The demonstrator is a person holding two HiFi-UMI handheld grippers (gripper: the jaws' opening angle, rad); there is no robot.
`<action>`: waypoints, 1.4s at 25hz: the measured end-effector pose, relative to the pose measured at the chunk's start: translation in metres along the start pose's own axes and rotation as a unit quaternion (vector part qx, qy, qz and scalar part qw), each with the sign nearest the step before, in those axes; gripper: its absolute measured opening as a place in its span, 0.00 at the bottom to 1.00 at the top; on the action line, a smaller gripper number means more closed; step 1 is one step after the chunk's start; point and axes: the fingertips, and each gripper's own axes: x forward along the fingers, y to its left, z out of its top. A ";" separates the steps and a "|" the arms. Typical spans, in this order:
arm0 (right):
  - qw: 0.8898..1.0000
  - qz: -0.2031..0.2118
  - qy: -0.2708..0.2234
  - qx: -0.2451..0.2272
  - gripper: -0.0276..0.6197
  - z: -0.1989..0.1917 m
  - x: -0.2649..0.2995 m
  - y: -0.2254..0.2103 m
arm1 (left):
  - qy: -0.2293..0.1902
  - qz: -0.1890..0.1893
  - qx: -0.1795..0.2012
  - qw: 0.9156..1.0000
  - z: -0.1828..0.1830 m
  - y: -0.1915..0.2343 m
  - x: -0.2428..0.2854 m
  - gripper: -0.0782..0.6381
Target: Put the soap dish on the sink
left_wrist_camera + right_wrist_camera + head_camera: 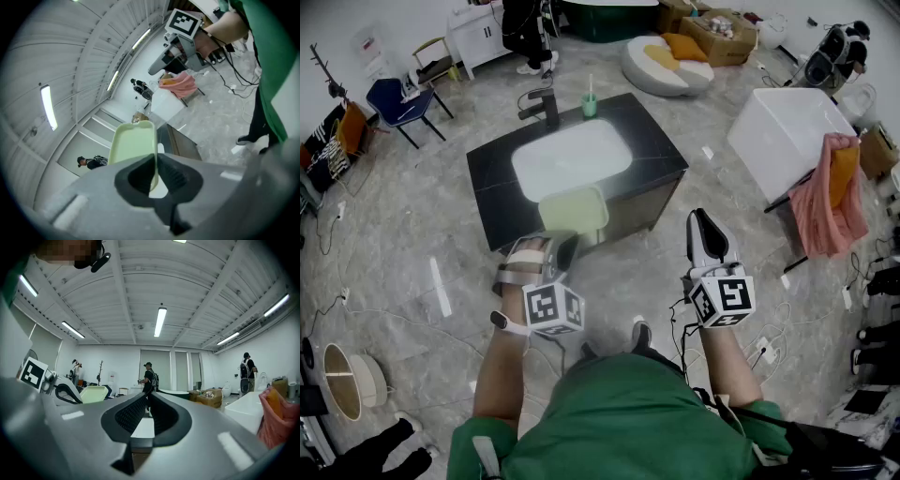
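Note:
A pale green soap dish (573, 213) hangs in the air just in front of the sink's near edge, and my left gripper (565, 244) is shut on its near rim. In the left gripper view the dish (133, 144) stands edge-on between the jaws of the left gripper (155, 169). The sink is a black counter (659, 156) with a white basin (572, 157), a dark faucet (546, 103) and a green cup (589, 104). To the right of the dish, over the floor, my right gripper (703, 220) is shut and holds nothing. The right gripper view shows its jaws (147, 397) closed, with the dish (93, 393) to the left.
A white tub (788, 126) stands at the right with a pink cloth (823, 195) hung on a rack beside it. There is a blue chair (401, 100) at the back left, a round white cushion (667, 66) behind the sink, and cables (769, 337) on the floor.

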 end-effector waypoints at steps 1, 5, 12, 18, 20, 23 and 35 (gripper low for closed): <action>1.000 -0.001 0.000 0.001 0.09 -0.001 -0.001 0.000 | 0.000 -0.002 0.001 1.000 0.000 -0.002 0.000 0.13; 1.000 0.000 0.000 0.004 0.09 -0.007 0.000 0.000 | 0.003 -0.007 0.002 1.000 -0.003 -0.007 0.003 0.13; 1.000 0.020 0.001 0.016 0.09 -0.012 -0.003 -0.021 | 0.019 -0.013 0.004 1.000 0.018 -0.017 0.012 0.13; 0.998 0.048 -0.025 0.036 0.09 0.001 -0.011 -0.065 | 0.031 -0.008 0.002 0.999 0.063 -0.016 0.030 0.13; 0.997 0.054 -0.026 0.039 0.09 0.002 -0.012 -0.085 | 0.036 -0.006 0.001 0.999 0.080 -0.017 0.040 0.13; 0.997 0.062 -0.027 0.046 0.09 0.001 -0.017 -0.118 | 0.044 -0.004 -0.002 0.999 0.106 -0.020 0.055 0.13; 0.995 0.072 -0.018 0.061 0.09 -0.019 -0.028 -0.223 | 0.069 -0.008 -0.004 0.998 0.181 -0.035 0.115 0.13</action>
